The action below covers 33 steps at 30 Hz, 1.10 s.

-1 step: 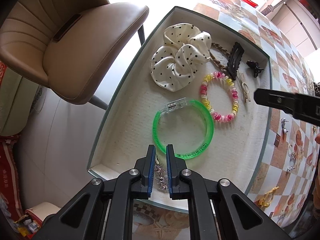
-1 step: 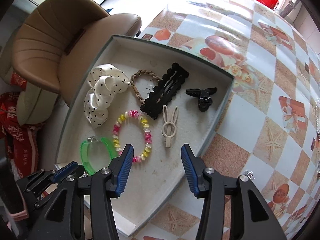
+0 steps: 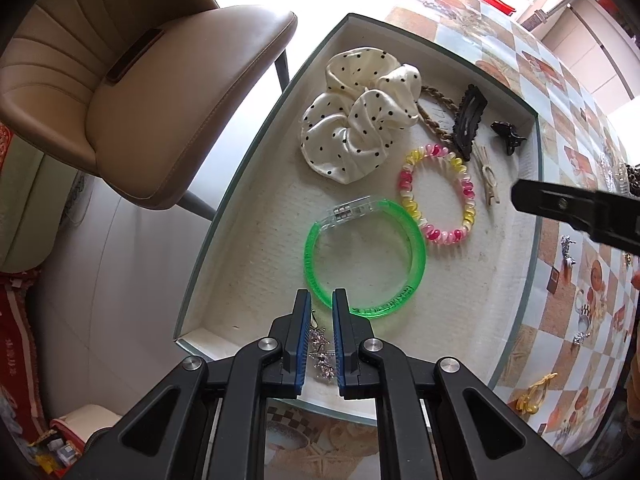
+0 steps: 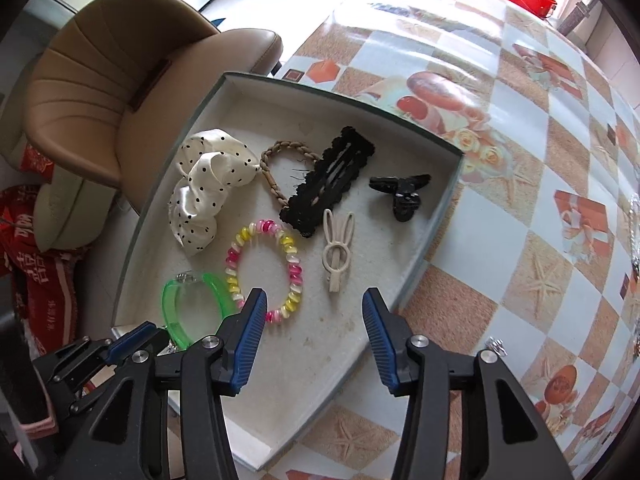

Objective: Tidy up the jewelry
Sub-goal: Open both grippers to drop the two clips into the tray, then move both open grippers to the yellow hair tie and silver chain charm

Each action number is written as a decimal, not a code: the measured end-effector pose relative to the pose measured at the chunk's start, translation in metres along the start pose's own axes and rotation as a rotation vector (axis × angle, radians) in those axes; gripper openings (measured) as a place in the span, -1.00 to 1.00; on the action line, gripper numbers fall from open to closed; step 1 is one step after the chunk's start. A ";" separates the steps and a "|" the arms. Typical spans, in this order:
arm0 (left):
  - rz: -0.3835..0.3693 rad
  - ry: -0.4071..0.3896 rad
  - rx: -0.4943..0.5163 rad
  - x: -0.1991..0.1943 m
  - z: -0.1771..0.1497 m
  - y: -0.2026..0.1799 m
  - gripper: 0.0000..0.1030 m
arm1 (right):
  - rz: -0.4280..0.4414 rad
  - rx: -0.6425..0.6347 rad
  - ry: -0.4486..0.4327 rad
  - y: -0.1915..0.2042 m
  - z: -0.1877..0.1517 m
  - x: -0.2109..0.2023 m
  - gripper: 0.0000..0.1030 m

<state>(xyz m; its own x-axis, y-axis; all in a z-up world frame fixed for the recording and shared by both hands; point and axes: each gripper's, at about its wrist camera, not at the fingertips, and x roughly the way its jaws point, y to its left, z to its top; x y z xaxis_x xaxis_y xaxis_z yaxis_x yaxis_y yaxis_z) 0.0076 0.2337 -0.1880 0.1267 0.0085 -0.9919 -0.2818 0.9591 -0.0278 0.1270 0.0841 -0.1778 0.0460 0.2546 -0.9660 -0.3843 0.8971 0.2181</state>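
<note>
A home dining room: padded chair point(image 3: 132, 92) beside patterned-cloth table point(image 4: 520, 128).

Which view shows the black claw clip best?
The right wrist view: the black claw clip lies unobstructed on the tray, its shape clear. The left wrist view shows it small and distorted near the tray's far corner.

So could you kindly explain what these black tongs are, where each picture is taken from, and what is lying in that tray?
There is no robot: a person holds a two-finger gripper in each hand, and a fisheye camera on each looks along its fingers. One view is from the left gripper, shut on a silver sparkly trinket. The other is from the right gripper, open and holding nothing. Below lies a shallow tray with a polka-dot scrunchie, green bangle, pink-and-yellow coil hair tie, braided band, black snap clip, black claw clip and beige rabbit-ear clip.
</note>
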 end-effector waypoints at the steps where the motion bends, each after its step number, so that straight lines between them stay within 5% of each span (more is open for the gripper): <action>1: 0.000 0.000 0.001 -0.001 0.000 -0.001 -0.73 | -0.001 0.006 -0.003 -0.002 -0.004 -0.003 0.12; 2: -0.001 0.000 0.003 -0.002 0.000 -0.002 -0.59 | -0.001 0.013 -0.005 -0.005 -0.007 -0.007 0.15; 3: 0.001 0.000 0.004 -0.003 0.000 -0.001 0.30 | -0.001 0.018 -0.007 -0.006 -0.010 -0.009 0.16; 4: 0.012 -0.006 0.000 -0.005 0.000 -0.002 0.85 | -0.002 0.023 -0.008 -0.008 -0.013 -0.012 0.19; 5: 0.036 -0.038 -0.005 -0.012 0.000 -0.003 1.00 | -0.002 0.028 -0.008 -0.011 -0.014 -0.016 0.22; 12: 0.052 -0.063 0.031 -0.024 0.004 -0.015 1.00 | 0.014 0.079 -0.013 -0.028 -0.033 -0.032 0.27; 14: 0.063 -0.066 0.038 -0.027 0.004 -0.018 1.00 | 0.019 0.094 -0.019 -0.032 -0.036 -0.035 0.48; 21: 0.072 -0.071 0.114 -0.041 -0.002 -0.038 1.00 | 0.043 0.173 -0.039 -0.056 -0.056 -0.052 0.69; 33: 0.025 -0.087 0.267 -0.056 -0.007 -0.097 1.00 | -0.016 0.380 -0.168 -0.133 -0.107 -0.091 0.72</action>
<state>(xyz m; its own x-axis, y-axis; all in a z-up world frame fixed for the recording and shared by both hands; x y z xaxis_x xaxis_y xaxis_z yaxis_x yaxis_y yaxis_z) 0.0207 0.1383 -0.1309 0.2075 0.0465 -0.9771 -0.0267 0.9988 0.0418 0.0757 -0.0973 -0.1338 0.2109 0.2670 -0.9403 -0.0163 0.9628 0.2697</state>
